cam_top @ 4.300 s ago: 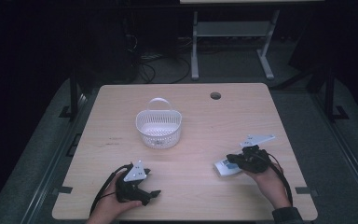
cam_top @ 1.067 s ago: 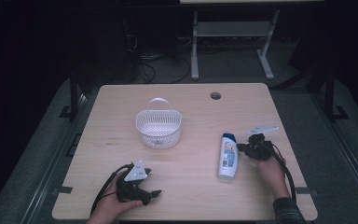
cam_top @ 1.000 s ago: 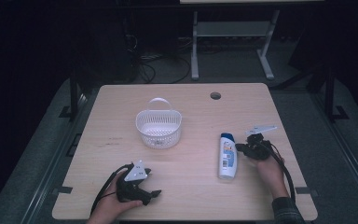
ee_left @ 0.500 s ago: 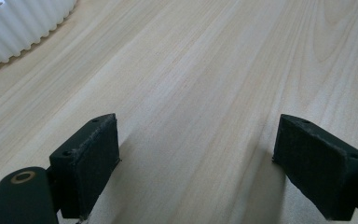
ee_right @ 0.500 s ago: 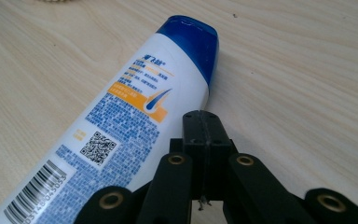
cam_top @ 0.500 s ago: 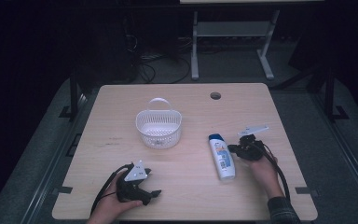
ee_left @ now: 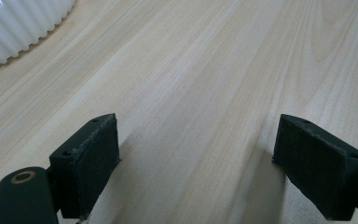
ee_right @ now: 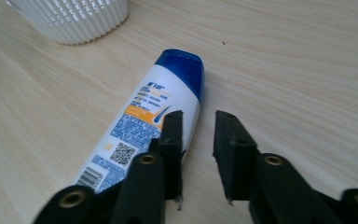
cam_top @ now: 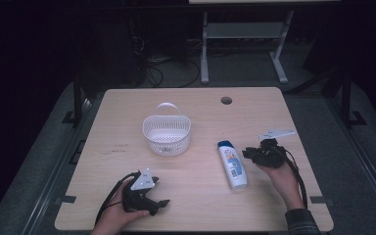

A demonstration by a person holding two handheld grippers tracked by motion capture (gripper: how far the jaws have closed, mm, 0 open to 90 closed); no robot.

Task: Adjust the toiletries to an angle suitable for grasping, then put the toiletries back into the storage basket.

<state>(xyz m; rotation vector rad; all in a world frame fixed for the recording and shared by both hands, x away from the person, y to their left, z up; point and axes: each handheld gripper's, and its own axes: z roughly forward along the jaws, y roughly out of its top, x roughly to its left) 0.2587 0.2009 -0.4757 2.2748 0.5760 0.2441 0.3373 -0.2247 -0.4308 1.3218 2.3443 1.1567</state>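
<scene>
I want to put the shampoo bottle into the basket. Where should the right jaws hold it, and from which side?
Grip the shampoo bottle across its flat white body, near the middle, coming down from above. It lies label-up on the table, so its narrow sides are free. The right gripper is beside it; its jaws have just been opening, with nothing between them.

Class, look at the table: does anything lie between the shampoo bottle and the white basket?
Nothing visible does. Bare table separates the shampoo bottle from the white basket. The right gripper, jaws just opening and empty, sits on the bottle's far side.

Dark lab: bare test table (cam_top: 127, 196), floor cables (cam_top: 171, 73)
</scene>
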